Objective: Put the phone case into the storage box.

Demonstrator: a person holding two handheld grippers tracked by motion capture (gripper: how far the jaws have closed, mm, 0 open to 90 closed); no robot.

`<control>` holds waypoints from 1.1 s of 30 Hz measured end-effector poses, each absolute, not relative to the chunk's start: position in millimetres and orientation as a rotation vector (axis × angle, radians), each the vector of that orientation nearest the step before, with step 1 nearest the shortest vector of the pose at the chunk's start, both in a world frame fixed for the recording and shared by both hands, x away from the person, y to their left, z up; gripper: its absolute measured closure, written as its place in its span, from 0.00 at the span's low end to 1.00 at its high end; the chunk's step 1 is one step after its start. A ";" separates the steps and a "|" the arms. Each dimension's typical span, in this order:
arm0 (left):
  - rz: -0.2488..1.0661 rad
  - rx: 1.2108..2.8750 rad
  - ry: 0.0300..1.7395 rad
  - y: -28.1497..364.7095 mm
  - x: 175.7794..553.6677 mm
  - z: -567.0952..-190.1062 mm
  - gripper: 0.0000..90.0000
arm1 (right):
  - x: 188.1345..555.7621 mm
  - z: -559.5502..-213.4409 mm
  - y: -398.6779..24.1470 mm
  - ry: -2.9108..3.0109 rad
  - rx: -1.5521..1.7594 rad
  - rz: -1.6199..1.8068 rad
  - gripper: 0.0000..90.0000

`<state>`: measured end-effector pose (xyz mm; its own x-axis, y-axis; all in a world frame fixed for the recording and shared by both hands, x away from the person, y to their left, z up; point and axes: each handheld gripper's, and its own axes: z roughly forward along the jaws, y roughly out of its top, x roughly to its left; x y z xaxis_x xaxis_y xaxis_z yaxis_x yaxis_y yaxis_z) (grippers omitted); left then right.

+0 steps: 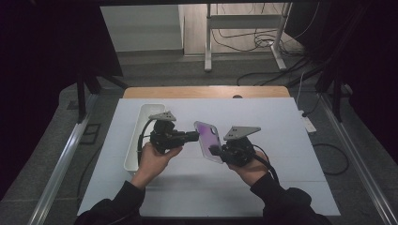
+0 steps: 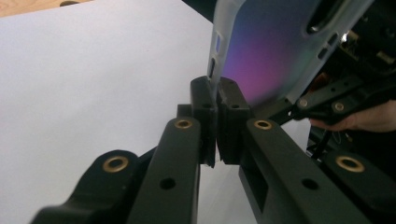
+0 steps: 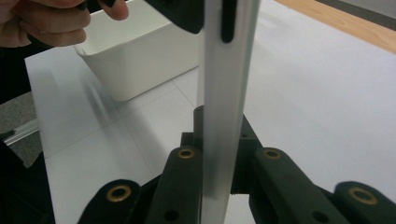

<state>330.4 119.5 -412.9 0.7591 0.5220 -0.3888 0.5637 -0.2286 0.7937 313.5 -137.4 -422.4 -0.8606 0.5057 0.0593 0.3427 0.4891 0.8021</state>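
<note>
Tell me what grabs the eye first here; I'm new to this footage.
A see-through phone case with a purple sheen, held up above the middle of the white table, clamped by the left claw and the right claw. A white bin sits at the left.

A sheet (image 1: 281, 140) covers most of the table (image 1: 206, 92); a strip of tabletop is bare along the far edge. A bin (image 1: 136, 140) stands on the sheet's left part, its long side running from near to far. The left gripper (image 1: 193, 136) is just right of the bin, above the sheet. The right gripper (image 1: 215, 150) is further right, near the sheet's middle. Between the two, a phone case (image 1: 208, 139) is held off the sheet, tilted on edge. The left gripper clamps its left edge and the right gripper its near end. Behind the table, a stand (image 1: 244, 33) is on the floor, with cables (image 1: 244, 42) around its feet.
</note>
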 end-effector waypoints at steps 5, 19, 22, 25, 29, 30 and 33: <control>-0.013 1.885 0.851 116.9 328.0 -411.7 0.98 | 312.0 -424.0 -133.5 2.561 0.722 1.298 0.88; 0.032 1.926 0.857 106.1 323.3 -410.6 0.98 | 311.0 -427.8 -124.1 2.597 0.714 1.334 0.51; 0.030 1.928 0.853 105.1 323.2 -410.8 0.98 | 311.2 -428.6 -122.8 2.593 0.721 1.337 0.43; 0.026 1.930 0.850 103.8 322.5 -410.6 0.98 | 311.8 -429.5 -121.2 2.590 0.723 1.348 0.33; 0.031 1.935 0.846 102.2 321.5 -410.1 0.98 | 310.6 -430.2 -119.7 2.554 0.718 1.347 0.23; 0.037 1.940 0.845 101.5 321.2 -409.9 0.98 | 310.1 -430.7 -118.9 2.540 0.717 1.328 0.20; 0.038 1.941 0.845 99.7 320.3 -409.7 0.98 | 310.3 -432.3 -117.8 2.533 0.724 1.317 0.17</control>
<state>320.3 99.7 -409.7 0.7577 0.5710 -0.3158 0.5405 -0.2780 0.7941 310.3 -117.8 -432.3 -0.8612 0.5058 0.0499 0.3315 0.4846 0.8095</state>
